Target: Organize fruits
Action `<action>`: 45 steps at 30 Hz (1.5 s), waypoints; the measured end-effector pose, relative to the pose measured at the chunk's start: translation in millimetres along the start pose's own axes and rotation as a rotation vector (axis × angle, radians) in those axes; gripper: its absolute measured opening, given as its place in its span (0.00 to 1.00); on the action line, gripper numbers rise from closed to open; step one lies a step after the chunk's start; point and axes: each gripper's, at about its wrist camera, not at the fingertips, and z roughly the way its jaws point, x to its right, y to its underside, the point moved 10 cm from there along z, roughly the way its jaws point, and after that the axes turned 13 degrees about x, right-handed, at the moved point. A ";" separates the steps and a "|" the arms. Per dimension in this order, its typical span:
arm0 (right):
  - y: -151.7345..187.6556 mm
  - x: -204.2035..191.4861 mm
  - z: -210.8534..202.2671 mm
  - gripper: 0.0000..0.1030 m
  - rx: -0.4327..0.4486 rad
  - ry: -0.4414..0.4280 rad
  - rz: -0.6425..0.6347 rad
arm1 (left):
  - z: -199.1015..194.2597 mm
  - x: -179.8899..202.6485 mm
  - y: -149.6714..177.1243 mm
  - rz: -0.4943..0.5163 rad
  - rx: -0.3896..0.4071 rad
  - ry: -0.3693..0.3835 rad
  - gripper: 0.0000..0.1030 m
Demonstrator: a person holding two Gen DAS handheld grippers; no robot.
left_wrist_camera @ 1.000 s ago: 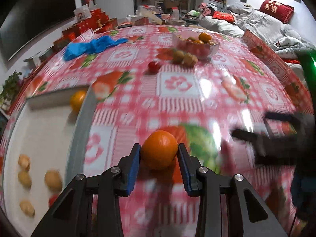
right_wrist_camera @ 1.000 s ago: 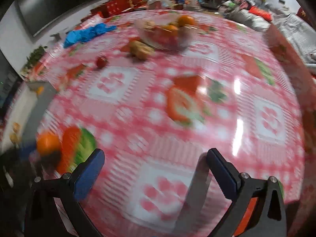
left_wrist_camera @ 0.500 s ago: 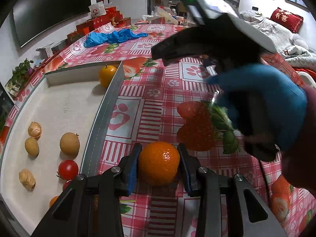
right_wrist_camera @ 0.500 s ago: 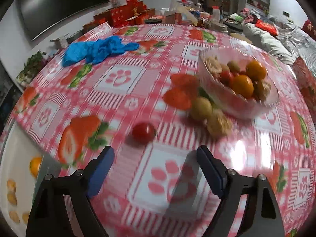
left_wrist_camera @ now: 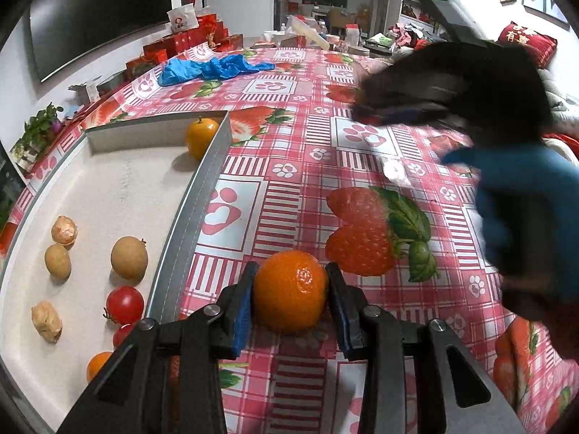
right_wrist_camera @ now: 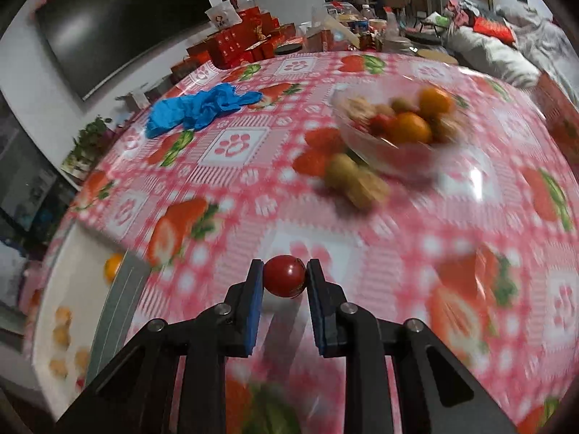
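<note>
My left gripper (left_wrist_camera: 289,294) is shut on an orange tangerine (left_wrist_camera: 289,291), held over the strawberry tablecloth just right of the white tray's wall (left_wrist_camera: 184,217). The tray holds another tangerine (left_wrist_camera: 200,137), longans (left_wrist_camera: 129,257), cherry tomatoes (left_wrist_camera: 125,303) and nuts. My right gripper (right_wrist_camera: 284,278) is shut on a red cherry tomato (right_wrist_camera: 284,275) above the tablecloth. A glass bowl (right_wrist_camera: 394,126) of mixed fruit stands beyond it, with a longan (right_wrist_camera: 342,171) and a nut (right_wrist_camera: 369,190) lying beside it. The tray (right_wrist_camera: 83,253) shows at the left of the right wrist view.
A blue crumpled glove (left_wrist_camera: 213,68) lies on the far side of the table, also in the right wrist view (right_wrist_camera: 195,108). Red boxes (left_wrist_camera: 181,45) line the far edge. The blue-gloved hand (left_wrist_camera: 528,195) with the right gripper crosses the left wrist view at right.
My right gripper moved to the cherry tomato on the table and closed on it. My left gripper carried the tangerine toward the tray and stays beside it.
</note>
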 end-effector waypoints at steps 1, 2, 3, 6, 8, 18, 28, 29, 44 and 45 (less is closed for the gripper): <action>6.4 3.1 -11.1 0.25 0.000 -0.003 -0.005 | 0.2 0.0 -0.3 -0.003 0.001 -0.001 0.38; 13.2 6.8 -22.0 0.25 0.001 -0.005 -0.007 | 0.2 -0.2 -0.5 -0.007 0.002 -0.004 0.38; 22.3 11.2 -34.7 0.25 0.002 -0.006 -0.006 | -0.4 -0.2 -0.2 -0.011 0.001 -0.007 0.38; 49.9 25.9 -66.2 0.25 0.000 0.001 0.016 | -2.9 1.6 1.8 -0.018 -0.002 -0.011 0.38; 65.6 36.4 -80.8 0.25 0.002 0.014 0.038 | -4.1 5.3 3.5 -0.019 -0.005 -0.010 0.38; 100.3 59.5 -116.9 0.26 0.102 0.112 0.026 | -8.2 19.7 5.5 -0.025 0.013 0.028 0.38; 101.5 65.0 -114.3 0.26 0.108 0.099 0.073 | -7.0 24.7 7.1 -0.001 0.011 0.011 0.38; 101.5 64.9 -114.2 0.26 0.108 0.099 0.073 | -7.3 24.8 7.3 -0.001 0.011 0.010 0.38; 102.7 64.6 -113.0 0.26 0.106 0.102 0.068 | -7.3 24.0 6.9 0.002 0.011 0.007 0.38; 102.9 64.5 -112.7 0.26 0.106 0.103 0.067 | -7.3 24.2 6.9 0.002 0.011 0.007 0.38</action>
